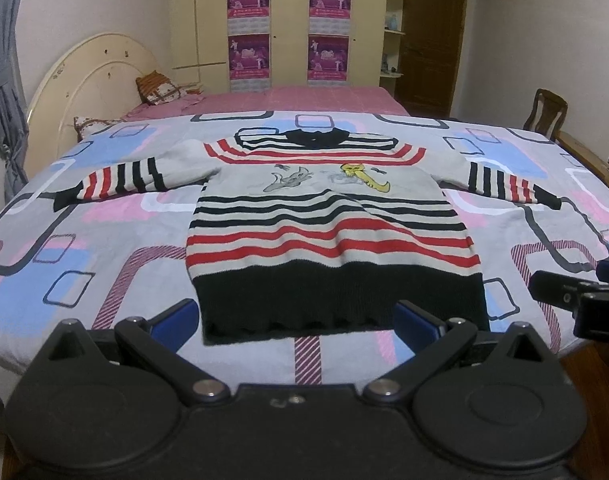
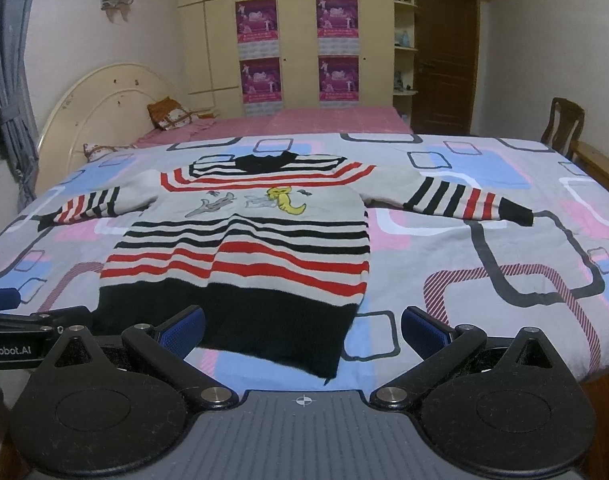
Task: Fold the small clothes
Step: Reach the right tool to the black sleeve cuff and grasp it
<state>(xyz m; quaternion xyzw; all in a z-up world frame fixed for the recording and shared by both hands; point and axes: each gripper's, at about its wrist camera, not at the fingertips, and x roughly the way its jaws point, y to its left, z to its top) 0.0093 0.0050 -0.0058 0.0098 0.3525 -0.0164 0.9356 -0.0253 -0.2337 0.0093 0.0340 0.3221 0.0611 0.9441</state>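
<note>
A small striped sweater (image 1: 328, 224) lies flat and face up on the bed, sleeves spread to both sides, black hem nearest me. It is grey with red and black stripes and cartoon cats on the chest. My left gripper (image 1: 296, 320) hovers open just short of the hem, with nothing between its blue pads. In the right wrist view the sweater (image 2: 240, 248) sits left of centre. My right gripper (image 2: 302, 330) is open over the hem's right corner and holds nothing. The right gripper's black body (image 1: 576, 300) shows at the left view's right edge.
The bedsheet (image 1: 104, 264) is grey with pink and blue rectangles. Behind it lie a pink bed (image 1: 296, 100) with pillows (image 1: 164, 88) and a cream headboard (image 1: 92, 80). A wooden chair (image 2: 564, 124) stands at the far right, near the bed's edge.
</note>
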